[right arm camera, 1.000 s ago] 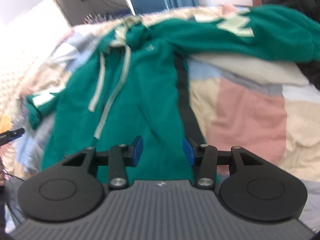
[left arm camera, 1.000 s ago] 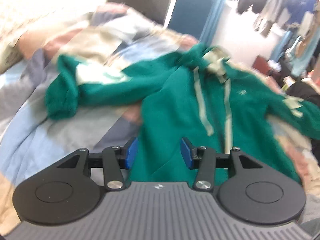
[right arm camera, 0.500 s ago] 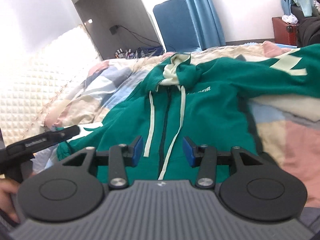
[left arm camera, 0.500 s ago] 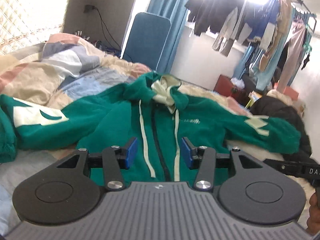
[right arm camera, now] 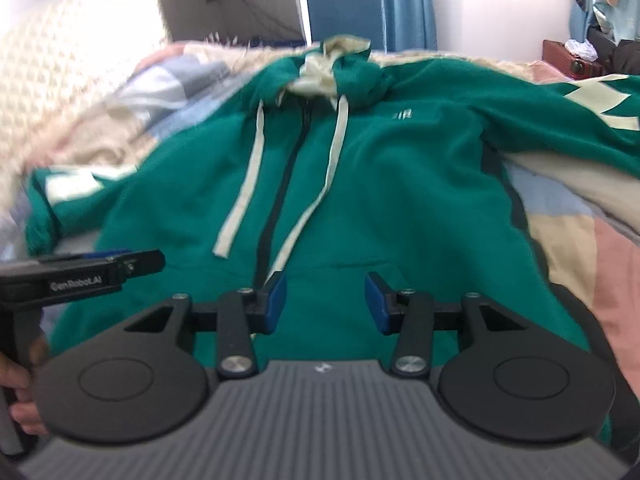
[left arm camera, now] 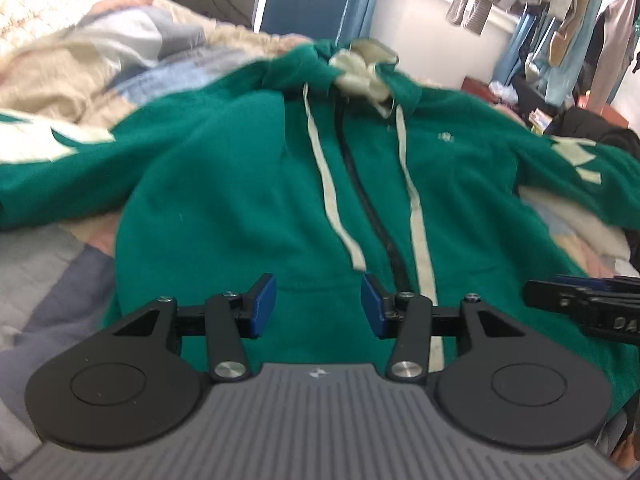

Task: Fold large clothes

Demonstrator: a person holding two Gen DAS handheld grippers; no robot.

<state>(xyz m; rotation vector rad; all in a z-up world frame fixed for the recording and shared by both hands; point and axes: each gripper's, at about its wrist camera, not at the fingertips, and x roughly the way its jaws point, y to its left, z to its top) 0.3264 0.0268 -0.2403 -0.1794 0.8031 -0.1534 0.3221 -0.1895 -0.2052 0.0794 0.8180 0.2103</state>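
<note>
A large green zip hoodie (left arm camera: pixel 248 184) with cream drawstrings and cream sleeve patches lies face up on a bed, hood at the far end, both sleeves spread out sideways. It also shows in the right wrist view (right arm camera: pixel 400 184). My left gripper (left arm camera: pixel 318 306) is open and empty, hovering above the hoodie's lower front, left of the zip. My right gripper (right arm camera: pixel 325 302) is open and empty above the pocket area near the hem. Each gripper shows from the side in the other's view: the right one (left arm camera: pixel 580 308) and the left one (right arm camera: pixel 80 276).
The hoodie rests on a patchwork quilt (left arm camera: pixel 52 264) in blue, pink and cream. A blue chair back (right arm camera: pixel 340 4) stands behind the bed. Clothes hang on a rack (left arm camera: pixel 572 20) at the far right, with a dark garment pile (left arm camera: pixel 600 128) beside the bed.
Both grippers have dropped lower and closer to the hoodie's lower front, tilting downward. Their jaws remain open. The hoodie has not moved.
</note>
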